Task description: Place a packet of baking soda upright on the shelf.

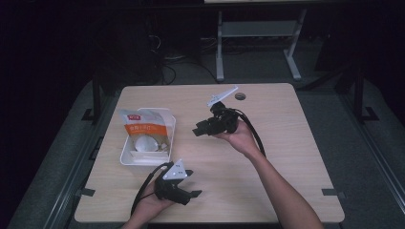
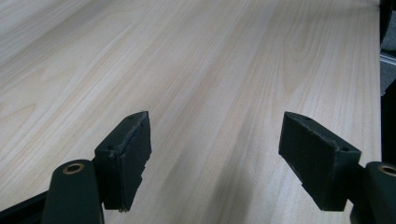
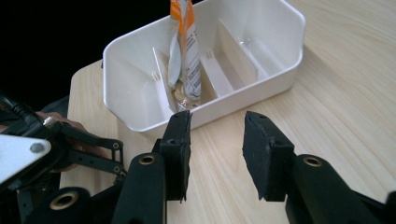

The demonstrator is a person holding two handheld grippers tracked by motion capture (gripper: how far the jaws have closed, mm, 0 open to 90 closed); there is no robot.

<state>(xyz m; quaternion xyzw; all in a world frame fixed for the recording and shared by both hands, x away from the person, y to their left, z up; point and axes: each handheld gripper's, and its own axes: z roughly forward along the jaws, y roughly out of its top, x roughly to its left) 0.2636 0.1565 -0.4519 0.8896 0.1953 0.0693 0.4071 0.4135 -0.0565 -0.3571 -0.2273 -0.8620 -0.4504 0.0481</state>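
The orange-and-white pouch (image 3: 184, 51) stands upright in a middle slot of the white divided bin (image 1: 125, 153), at the left of the table (image 1: 286, 157). The right gripper (image 3: 215, 140) points at the bin with its jaws apart and nothing between them — no grip yet. The left gripper (image 1: 188, 183) rests near the front edge, jaws wide, empty. Probably best to approach squarely, from above — pads either side of the pouch's top, clear of the dividers.

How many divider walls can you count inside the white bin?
3: all inside the white bin, two flanking the orange pouch, one further right in the right gripper view; the pouch may hide others.
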